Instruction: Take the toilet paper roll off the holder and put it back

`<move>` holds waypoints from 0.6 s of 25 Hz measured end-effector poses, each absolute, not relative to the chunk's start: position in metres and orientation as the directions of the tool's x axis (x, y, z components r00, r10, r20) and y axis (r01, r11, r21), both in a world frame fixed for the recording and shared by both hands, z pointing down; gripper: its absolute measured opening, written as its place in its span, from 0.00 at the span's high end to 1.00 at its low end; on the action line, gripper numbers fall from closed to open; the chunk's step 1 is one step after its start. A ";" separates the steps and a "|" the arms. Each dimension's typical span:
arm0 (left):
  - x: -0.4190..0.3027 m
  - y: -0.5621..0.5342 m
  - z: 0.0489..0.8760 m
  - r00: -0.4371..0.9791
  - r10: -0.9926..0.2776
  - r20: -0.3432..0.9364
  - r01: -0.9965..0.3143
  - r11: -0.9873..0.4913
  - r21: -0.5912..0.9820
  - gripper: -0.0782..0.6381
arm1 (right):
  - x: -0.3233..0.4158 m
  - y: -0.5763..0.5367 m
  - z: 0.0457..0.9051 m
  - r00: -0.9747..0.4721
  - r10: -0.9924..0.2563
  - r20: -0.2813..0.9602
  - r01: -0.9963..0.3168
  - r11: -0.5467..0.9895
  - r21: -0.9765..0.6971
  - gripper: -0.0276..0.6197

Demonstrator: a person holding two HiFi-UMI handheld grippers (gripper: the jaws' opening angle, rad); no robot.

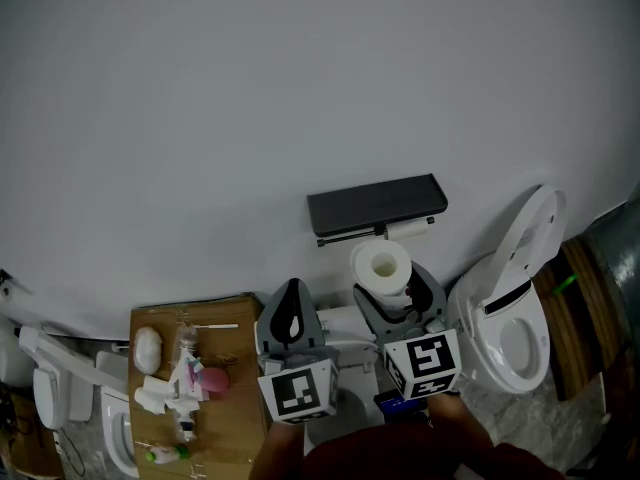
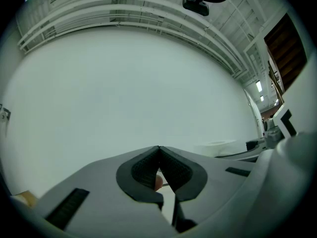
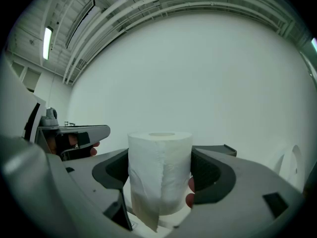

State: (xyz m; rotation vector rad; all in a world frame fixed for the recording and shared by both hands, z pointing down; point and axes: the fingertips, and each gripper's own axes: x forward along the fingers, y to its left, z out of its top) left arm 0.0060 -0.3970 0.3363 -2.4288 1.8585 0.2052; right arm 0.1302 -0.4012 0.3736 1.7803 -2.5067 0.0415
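A white toilet paper roll (image 1: 381, 268) (image 3: 159, 172) stands upright between the jaws of my right gripper (image 1: 394, 295) (image 3: 161, 175), which is shut on it; a loose sheet hangs down its front. It is held just below the black wall holder (image 1: 376, 206), whose bar (image 1: 412, 226) is bare. My left gripper (image 1: 291, 318) (image 2: 159, 170) is to the left of the right one, with its jaws shut together on nothing, pointing at the white wall.
A white toilet (image 1: 510, 313) with its lid up stands at the right. A cardboard box (image 1: 195, 383) with small items on top sits at the lower left. Another white fixture (image 1: 60, 388) is at the far left.
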 end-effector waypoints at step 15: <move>0.008 -0.394 0.338 0.249 -0.957 -0.148 -0.968 -0.251 0.002 0.88 | 0.130 -0.400 0.371 -0.336 -0.940 0.055 -0.942 0.335 -0.022 0.41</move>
